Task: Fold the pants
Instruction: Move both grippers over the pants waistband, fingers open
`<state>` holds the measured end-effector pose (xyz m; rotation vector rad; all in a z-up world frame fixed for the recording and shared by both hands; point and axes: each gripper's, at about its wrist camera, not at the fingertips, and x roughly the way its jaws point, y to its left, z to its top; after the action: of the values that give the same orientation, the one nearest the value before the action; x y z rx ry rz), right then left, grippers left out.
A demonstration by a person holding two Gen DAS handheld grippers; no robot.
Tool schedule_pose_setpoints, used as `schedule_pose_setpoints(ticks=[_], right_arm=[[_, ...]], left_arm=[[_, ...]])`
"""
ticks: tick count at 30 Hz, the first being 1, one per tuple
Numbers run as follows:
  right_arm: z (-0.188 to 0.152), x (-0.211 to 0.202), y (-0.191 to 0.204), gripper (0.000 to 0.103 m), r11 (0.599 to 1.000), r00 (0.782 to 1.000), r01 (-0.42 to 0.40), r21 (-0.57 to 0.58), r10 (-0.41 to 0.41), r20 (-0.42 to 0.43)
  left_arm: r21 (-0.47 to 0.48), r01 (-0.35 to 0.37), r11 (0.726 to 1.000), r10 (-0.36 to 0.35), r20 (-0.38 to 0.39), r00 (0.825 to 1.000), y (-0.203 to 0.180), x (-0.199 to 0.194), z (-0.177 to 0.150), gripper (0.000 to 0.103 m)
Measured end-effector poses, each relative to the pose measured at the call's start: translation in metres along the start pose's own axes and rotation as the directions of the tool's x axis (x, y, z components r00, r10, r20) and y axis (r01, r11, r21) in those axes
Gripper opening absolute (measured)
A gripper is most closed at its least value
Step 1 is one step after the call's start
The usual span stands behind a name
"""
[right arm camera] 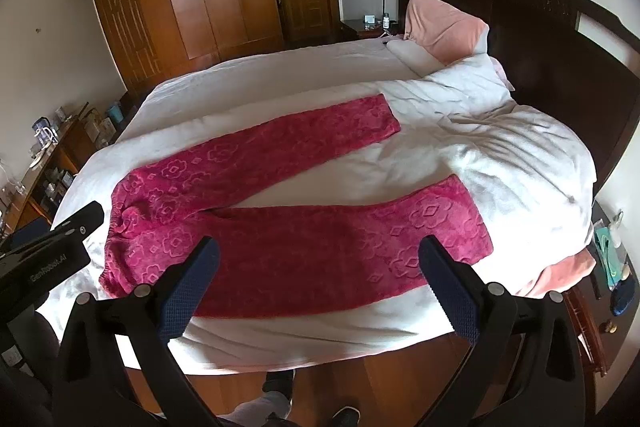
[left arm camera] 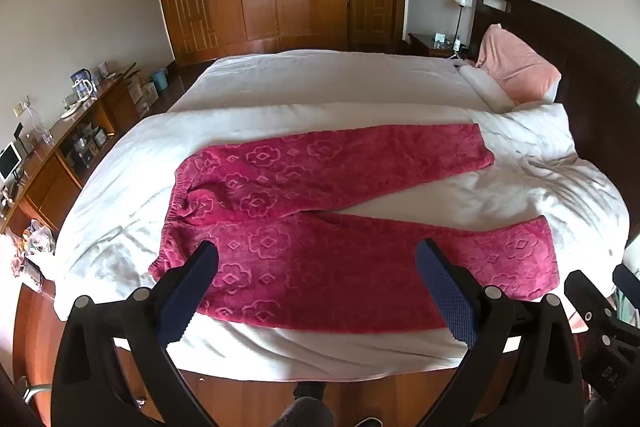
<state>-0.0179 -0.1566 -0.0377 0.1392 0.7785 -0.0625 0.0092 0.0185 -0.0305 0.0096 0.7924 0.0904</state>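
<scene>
Both grippers, left [left arm camera: 316,259] and right [right arm camera: 318,255], hover fingers wide above unfolded pants [left arm camera: 320,211] on bed [left arm camera: 320,79].

Black hand-held gripper [left arm camera: 316,259], blue textured pads [left arm camera: 448,295], possibly rubber.

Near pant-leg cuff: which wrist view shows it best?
The right wrist view: the near cuff of the pants lies whole and well lit. The left wrist view pushes that cuff toward the frame's right side, beside the right gripper.
</scene>
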Motion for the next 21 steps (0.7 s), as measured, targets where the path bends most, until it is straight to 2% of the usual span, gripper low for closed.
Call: schedule_pose_setpoints(ticks=[21], right_arm=[[0.007, 0.016, 0.012, 0.1, 0.999, 0.999, 0.031, 0.009, -0.03, -0.035]], left_arm=[[0.006, 0.003, 1.0, -0.003, -0.047, 0.999, 0.021, 0.024, 0.008, 0.098]])
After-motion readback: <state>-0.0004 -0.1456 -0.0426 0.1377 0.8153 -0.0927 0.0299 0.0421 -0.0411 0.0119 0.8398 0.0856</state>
